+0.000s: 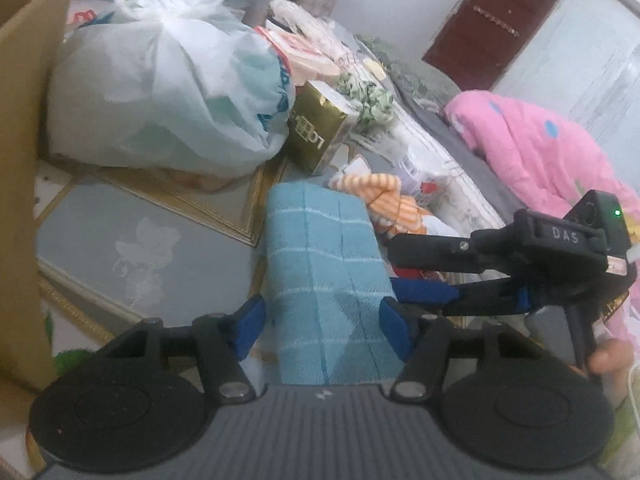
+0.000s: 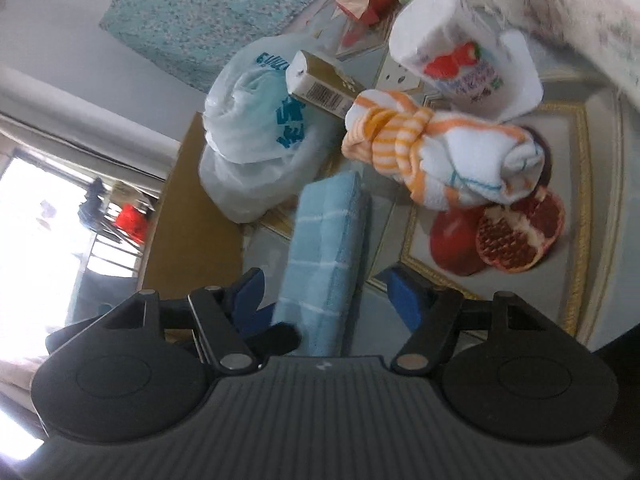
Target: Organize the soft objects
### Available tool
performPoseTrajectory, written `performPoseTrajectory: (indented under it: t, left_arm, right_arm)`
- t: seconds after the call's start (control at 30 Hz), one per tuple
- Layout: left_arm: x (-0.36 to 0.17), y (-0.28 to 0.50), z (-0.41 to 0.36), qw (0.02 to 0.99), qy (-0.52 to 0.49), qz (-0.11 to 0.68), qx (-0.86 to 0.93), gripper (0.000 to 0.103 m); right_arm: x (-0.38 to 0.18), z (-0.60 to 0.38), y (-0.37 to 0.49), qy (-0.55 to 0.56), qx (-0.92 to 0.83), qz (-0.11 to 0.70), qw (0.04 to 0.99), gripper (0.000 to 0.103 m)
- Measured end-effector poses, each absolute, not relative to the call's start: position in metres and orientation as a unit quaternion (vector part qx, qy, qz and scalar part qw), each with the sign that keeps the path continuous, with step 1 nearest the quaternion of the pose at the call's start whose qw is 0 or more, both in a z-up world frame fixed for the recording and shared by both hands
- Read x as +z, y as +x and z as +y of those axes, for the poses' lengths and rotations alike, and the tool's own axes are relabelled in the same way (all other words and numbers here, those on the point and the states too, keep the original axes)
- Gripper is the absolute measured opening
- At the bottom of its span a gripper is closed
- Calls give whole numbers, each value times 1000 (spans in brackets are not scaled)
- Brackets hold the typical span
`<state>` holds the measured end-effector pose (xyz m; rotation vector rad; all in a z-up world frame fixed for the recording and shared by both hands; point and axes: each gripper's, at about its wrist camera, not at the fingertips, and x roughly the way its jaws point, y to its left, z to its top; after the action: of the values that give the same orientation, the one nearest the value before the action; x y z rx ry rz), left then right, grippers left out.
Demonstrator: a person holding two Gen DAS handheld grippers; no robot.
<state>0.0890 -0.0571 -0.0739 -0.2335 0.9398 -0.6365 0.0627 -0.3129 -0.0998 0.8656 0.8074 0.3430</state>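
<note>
White plastic bag (image 1: 168, 80) stuffed, contents unclear; blue towel (image 1: 324, 280) lies between parted left gripper (image 1: 322, 328) and right gripper (image 2: 324, 300) pads, ungripped.

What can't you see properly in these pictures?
- Near end of the blue towel: both views, hidden behind each gripper's body.
- Inside the white plastic bag: both views, cloudy plastic hides the contents.
- Pink blanket: left wrist view, cut off by the edge.

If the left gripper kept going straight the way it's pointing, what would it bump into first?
The folded blue towel, already between the left gripper fingers. Beyond it lies the orange-striped cloth, then the gold box, though depth is hard to judge.
</note>
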Motion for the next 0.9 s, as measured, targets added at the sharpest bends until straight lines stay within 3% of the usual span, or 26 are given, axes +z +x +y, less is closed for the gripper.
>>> performPoseTrajectory:
  t: [0.13,0.2,0.27,0.33,0.43,0.67,0.9]
  left_arm:
    - [-76,96,-61,831,-118,448,-309,58]
    - [-78,99,-61,826,-130,451,-311,50]
    - [-83,104,-58,818,-155,459,-311,33]
    - [-88,107,-53,810,-184,468,-303,24]
    - [-85,103,-53,816,-191,458,-295,17]
    - [-58,84,-68,849,-145,411,-300,13]
    - [-10,67,-45,873,-152,358,-293,13]
  right_arm:
    - [-103,-312,65,413,169,374,813,68]
    - [-103,-310,69,415,170,374,812,68]
    - [-104,-309,69,417,171,372,812,66]
    - [-105,-308,70,419,172,367,812,65]
    - [-109,-309,68,423,172,358,814,60]
    - [-115,-314,60,457,197,327,803,41]
    - [-77,-297,67,451,273,292,798,39]
